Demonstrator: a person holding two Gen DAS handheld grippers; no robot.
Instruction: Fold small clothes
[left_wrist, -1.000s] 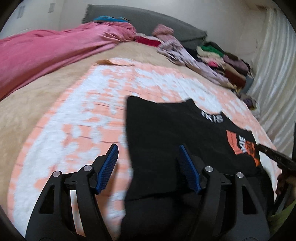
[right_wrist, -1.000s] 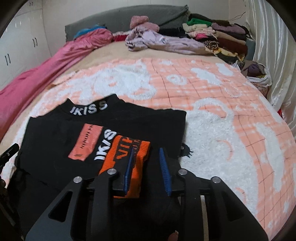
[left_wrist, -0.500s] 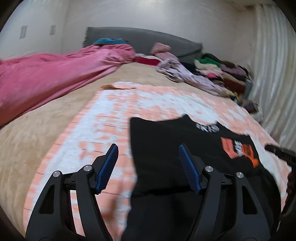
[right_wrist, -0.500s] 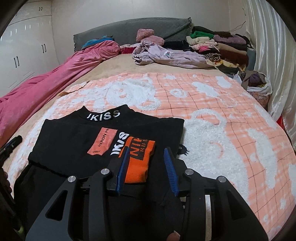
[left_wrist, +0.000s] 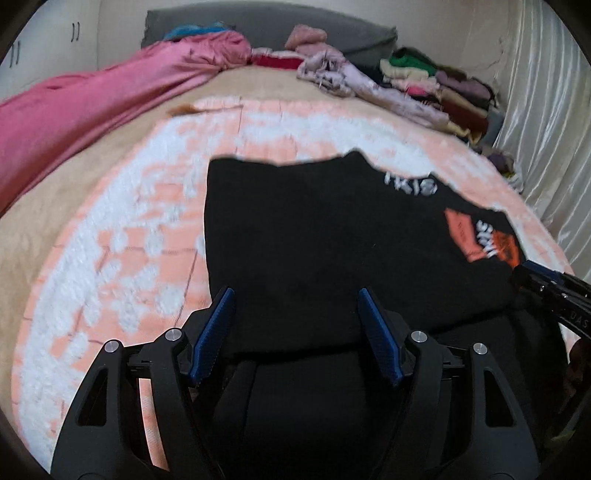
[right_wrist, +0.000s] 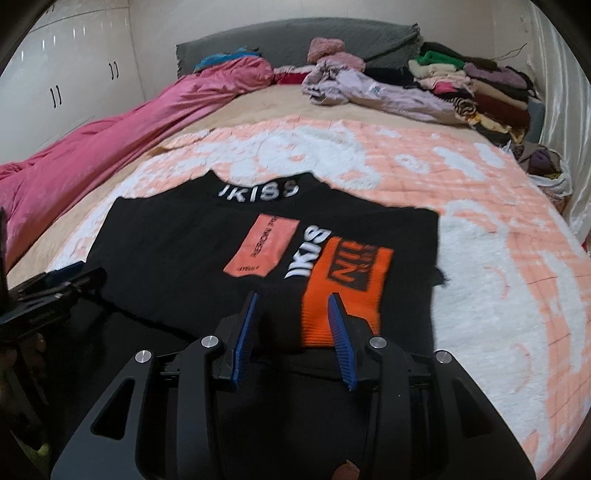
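Note:
A black top (left_wrist: 314, 240) with white "IKISS" lettering and orange patches (right_wrist: 343, 288) lies flat on the peach-and-white blanket (right_wrist: 498, 258), its lower part folded up over itself. My left gripper (left_wrist: 297, 317) is open and empty over the top's left near fold. My right gripper (right_wrist: 293, 319) is open and empty over the near fold by the orange patch. The right gripper shows at the right edge of the left wrist view (left_wrist: 546, 288). The left gripper shows at the left edge of the right wrist view (right_wrist: 48, 291).
A pink duvet (right_wrist: 129, 125) runs along the bed's left side. Loose lilac clothes (right_wrist: 376, 92) and a stack of folded clothes (right_wrist: 480, 88) sit at the far right by the grey headboard (right_wrist: 295, 40). A curtain (left_wrist: 546, 129) hangs on the right.
The right gripper's jaws have opened wider and let go of the fold near the orange patch. Both grippers have drawn back slightly from the top. The left gripper stayed open.

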